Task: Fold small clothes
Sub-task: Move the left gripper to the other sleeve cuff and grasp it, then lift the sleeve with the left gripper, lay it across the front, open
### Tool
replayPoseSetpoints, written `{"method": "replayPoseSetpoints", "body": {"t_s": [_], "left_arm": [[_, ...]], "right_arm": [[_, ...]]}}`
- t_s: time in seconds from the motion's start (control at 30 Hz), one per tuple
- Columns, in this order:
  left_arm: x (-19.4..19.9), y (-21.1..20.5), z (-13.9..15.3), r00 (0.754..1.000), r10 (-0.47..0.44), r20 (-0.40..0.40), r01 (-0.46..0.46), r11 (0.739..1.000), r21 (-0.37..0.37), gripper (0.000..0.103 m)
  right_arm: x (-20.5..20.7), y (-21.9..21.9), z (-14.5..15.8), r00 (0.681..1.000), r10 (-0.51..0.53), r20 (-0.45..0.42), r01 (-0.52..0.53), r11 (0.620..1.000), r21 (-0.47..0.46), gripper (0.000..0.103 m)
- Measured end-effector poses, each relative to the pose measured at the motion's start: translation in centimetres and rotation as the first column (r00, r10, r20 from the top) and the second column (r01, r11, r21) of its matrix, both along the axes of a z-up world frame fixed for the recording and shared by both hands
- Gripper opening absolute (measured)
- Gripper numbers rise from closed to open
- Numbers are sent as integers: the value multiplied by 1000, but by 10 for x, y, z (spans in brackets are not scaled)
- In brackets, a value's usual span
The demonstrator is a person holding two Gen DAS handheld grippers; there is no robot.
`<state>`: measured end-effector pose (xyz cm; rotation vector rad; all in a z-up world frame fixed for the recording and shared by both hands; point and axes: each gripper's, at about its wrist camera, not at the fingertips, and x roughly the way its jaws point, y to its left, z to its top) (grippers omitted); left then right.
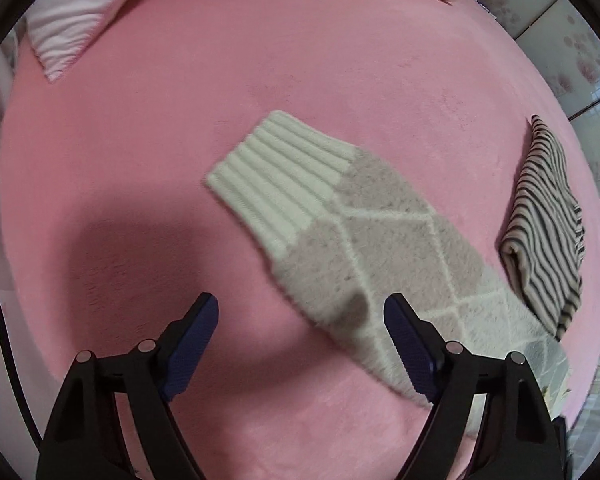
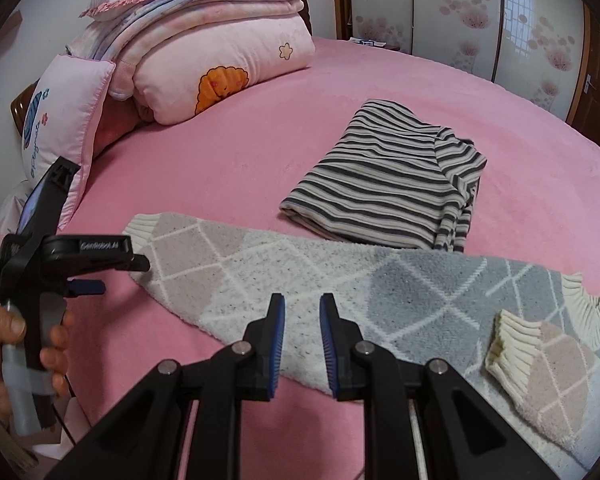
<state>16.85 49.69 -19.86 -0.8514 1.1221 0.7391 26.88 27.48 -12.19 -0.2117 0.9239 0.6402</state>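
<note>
A: Which step is this?

B: Judging by the layout, the start of folding the diamond-pattern sweater [image 2: 340, 280]. It lies flat on the pink bed [image 2: 228, 160], just in front of the striped garment [image 2: 384, 184], which looks already folded.

A: And the tongs?

B: The left gripper [image 1: 300, 320] hangs over one sleeve [image 1: 340, 216], jaws wide apart, nothing pinched. The right gripper [image 2: 302, 320] has its jaws close together with a narrow gap, empty, above the sweater's near edge.

A: How does the sleeve lie?

B: Its long axis runs sideways along the striped garment's near side, white ribbed cuff [image 1: 276, 172] pointing away from the sweater's body. Next, I'd guess, the left jaws must close near that cuff and carry it inward.
</note>
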Motion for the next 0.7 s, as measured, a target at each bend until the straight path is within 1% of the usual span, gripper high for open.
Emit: {"method": "replayPoseSetpoints", "body": {"t_s": [0.07,0.17,0.23,0.27,0.3,0.37,0.4,0.43,0.5,0.57,0.7], "left_arm": [[6,3,-8,1000,4,-6,-4,1000,-15,84],[12,7,-21,999,22,-44,-23,1000,-19,84],[13,7,-26,998,44,-43,-44,999,-18,84],[13,8,-25,998,54,-36,-54,998,-12,81],[15,7,-24,998,56,-27,-56,998,-1,75],[19,6,-19,999,38,-14,-37,999,27,33],[21,4,-16,1000,25,-5,-25,999,39,23],[23,3,-13,1000,17,4,-17,998,53,9],[24,-1,-5,1000,-1,14,0,996,89,8],[25,-8,6,999,-31,34,26,990,142,8],[30,-39,44,987,-126,98,97,962,254,7]], "right_arm": [[-1,-1,-1,1000,0,1,0,1000,0,18],[-3,-4,-2,1000,0,5,0,1000,-8,18],[-6,-7,-2,1000,2,12,-2,1000,-10,18],[-7,-9,-2,1000,4,13,-4,1000,-10,18],[-8,-11,-2,1000,6,13,-6,1000,-9,18],[-9,-15,-4,1000,5,8,-5,1000,-8,18],[-9,-19,-5,1000,3,5,-3,1000,-10,18],[-10,-22,-6,1000,0,4,0,1000,-12,18],[-10,-31,-7,1000,-11,-1,11,1000,-14,18],[-12,-39,-7,1000,-21,-1,21,1000,-13,18],[-15,-68,-3,999,-50,2,50,999,-7,18]]}}
